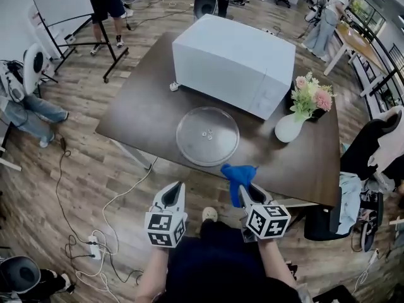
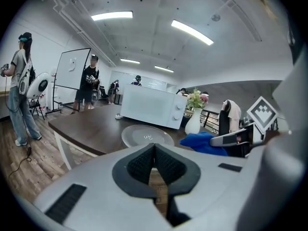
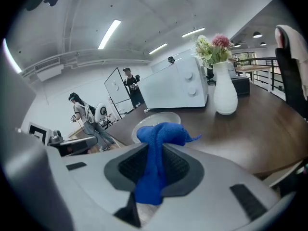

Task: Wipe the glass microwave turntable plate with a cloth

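Note:
The round glass turntable plate [image 1: 207, 135] lies flat on the dark table [image 1: 139, 115], in front of the white microwave [image 1: 232, 64]. My right gripper [image 1: 245, 188] hovers at the table's near edge, just short of the plate, shut on a blue cloth [image 1: 238, 174] that bunches up above its jaws. The right gripper view shows the cloth [image 3: 158, 150] pinched between the pads, with the plate [image 3: 156, 120] behind it. My left gripper [image 1: 172, 196] hangs off the table edge below the plate, jaws closed and empty. The plate [image 2: 146, 136] and the cloth [image 2: 204, 142] appear in the left gripper view.
A white vase with flowers [image 1: 291, 125] stands right of the plate beside the microwave. A whiteboard on a stand [image 1: 63, 2] and people are beyond the table. Cables and a power strip [image 1: 95, 250] lie on the wooden floor at left. A chair [image 1: 372, 150] is at right.

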A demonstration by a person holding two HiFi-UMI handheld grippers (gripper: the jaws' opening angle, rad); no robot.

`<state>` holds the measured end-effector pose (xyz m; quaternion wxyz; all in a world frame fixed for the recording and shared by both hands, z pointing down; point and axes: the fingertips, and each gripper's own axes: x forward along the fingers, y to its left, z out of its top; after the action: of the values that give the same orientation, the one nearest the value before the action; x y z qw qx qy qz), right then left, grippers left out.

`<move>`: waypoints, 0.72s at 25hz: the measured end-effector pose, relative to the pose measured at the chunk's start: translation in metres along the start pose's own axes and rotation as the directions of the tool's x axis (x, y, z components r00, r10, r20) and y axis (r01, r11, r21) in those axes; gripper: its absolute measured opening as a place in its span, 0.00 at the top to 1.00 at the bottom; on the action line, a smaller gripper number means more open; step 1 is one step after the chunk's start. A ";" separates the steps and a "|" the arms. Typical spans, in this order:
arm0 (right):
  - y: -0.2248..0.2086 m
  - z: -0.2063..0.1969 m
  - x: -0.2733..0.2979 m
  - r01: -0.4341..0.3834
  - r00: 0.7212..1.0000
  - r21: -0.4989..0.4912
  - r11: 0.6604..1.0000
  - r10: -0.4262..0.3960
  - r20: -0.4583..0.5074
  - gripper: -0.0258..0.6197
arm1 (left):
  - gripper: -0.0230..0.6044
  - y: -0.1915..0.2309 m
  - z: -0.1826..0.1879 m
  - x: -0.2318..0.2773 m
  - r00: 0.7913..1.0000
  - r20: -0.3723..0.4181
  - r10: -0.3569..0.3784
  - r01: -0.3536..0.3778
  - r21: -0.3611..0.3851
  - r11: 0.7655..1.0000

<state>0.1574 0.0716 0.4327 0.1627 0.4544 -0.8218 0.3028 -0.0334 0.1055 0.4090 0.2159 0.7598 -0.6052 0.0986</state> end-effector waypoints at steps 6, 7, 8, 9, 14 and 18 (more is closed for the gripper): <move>-0.020 0.041 0.037 -0.042 0.999 -0.041 0.998 0.043 0.016 0.85 | 0.96 0.003 0.019 0.044 0.999 0.022 0.026 -0.025 -0.011 1.000; -0.022 0.044 0.042 -0.045 0.999 -0.040 0.998 0.045 0.017 0.85 | 0.96 0.002 0.021 0.048 0.999 0.020 0.025 -0.025 -0.004 1.000; -0.023 0.046 0.045 -0.048 0.999 -0.037 0.998 0.049 0.016 0.85 | 0.96 0.002 0.021 0.051 1.000 0.014 0.026 -0.026 0.007 1.000; -0.023 0.046 0.048 -0.052 0.999 -0.032 0.998 0.053 0.013 0.85 | 0.96 0.004 0.021 0.053 0.999 0.008 0.032 -0.032 0.019 0.999; -0.026 0.040 0.057 -0.059 0.998 -0.013 0.998 0.059 -0.006 0.85 | 0.96 0.019 0.021 0.062 0.998 -0.016 0.058 -0.057 0.026 0.998; -0.031 0.042 0.058 -0.042 0.999 0.002 0.999 0.042 -0.002 0.85 | 0.96 0.024 0.011 0.072 0.997 -0.065 0.048 -0.046 0.041 0.998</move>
<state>0.1527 -0.0056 0.4431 0.1569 0.4370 -0.8306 0.3075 -0.0397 0.0328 0.4337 0.2183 0.7458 -0.6135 0.1405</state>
